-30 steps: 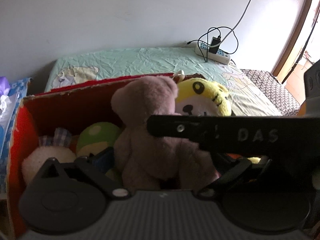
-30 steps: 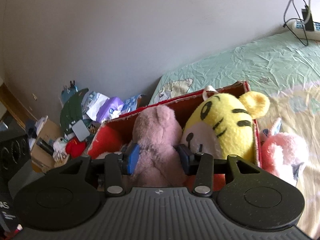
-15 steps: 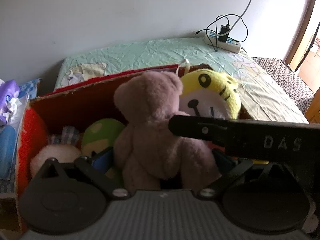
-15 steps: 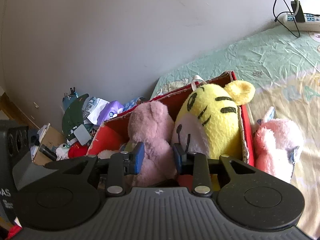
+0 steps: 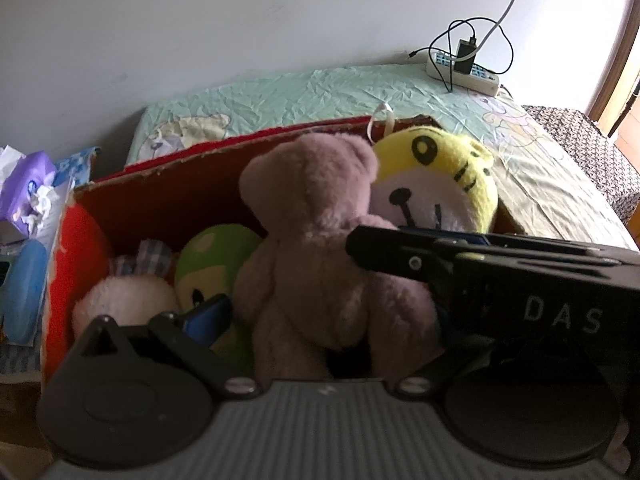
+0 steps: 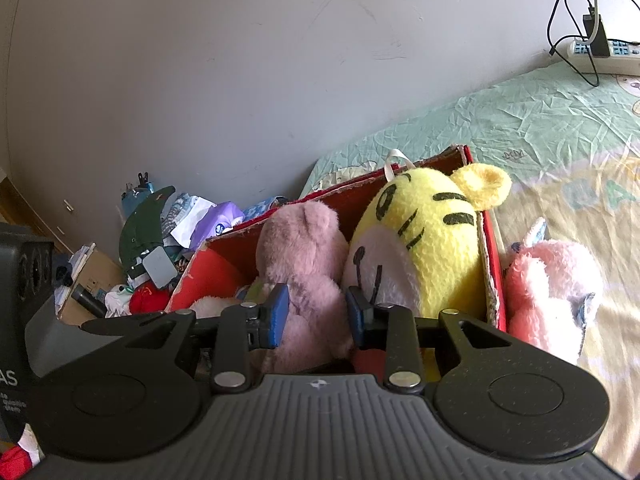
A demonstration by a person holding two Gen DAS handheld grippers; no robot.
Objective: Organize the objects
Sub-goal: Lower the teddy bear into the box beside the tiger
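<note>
Left wrist view: your left gripper [image 5: 320, 320] sits wide around the mauve bear [image 5: 320, 248] in the red box [image 5: 76, 240]. Right wrist view: right gripper [image 6: 316, 312] pinches the bear's [image 6: 304, 264] body. It looks soft and light, so grab mid-torso.

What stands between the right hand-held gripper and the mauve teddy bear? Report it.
Nothing visible. The right hand-held gripper has its pads on either side of the mauve teddy bear inside the red box; the yellow tiger only leans beside it.
</note>
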